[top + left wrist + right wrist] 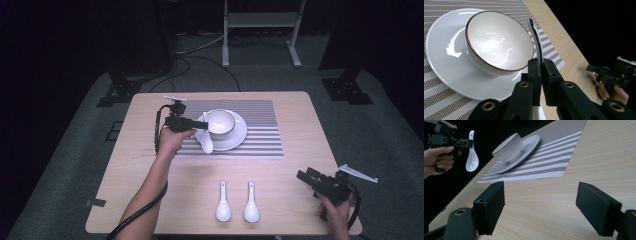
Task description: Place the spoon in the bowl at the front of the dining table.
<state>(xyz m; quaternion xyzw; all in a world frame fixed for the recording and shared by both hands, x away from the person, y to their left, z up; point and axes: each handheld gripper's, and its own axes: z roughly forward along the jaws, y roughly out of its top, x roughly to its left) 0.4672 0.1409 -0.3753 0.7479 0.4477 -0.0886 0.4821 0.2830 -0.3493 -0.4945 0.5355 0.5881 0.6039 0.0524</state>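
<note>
Table: a pale wooden table (150, 200) is carrying everything, its near edge lying closest to the person and both forearms coming in over it.
Right gripper: the right gripper (306, 178) is hovering low over the table's near right corner, its jaws standing wide apart with nothing between them, bare wood showing in the gap in the right gripper view.
Loose spoons: two white spoons (223, 202) (251, 203) are lying side by side on the wood, left of the right gripper and nearer the person than the left gripper.
Left gripper: the left gripper (200, 125) is hanging farther out, at the left edge of the mat, its jaws pressed together and clamping the handle of a white spoon.
Held spoon: the held spoon (206, 140) is dangling bowl-down from those jaws, just beside the bowl; whether its tip is touching the plate I cannot tell.
Bowl: a white bowl (220, 122) with a dark rim is sitting just right of the left gripper's tips.
Plate: a white plate (239, 137) is lying under the bowl.
Mat: a striped placemat (265, 130) is spreading beneath the plate and away to the gripper's right.
Room: grey carpet (380, 130) is surrounding the table, with cables and a pale metal stand (260, 30) beyond the far edge, the rest lying in darkness.
Writing: none that can be read.
</note>
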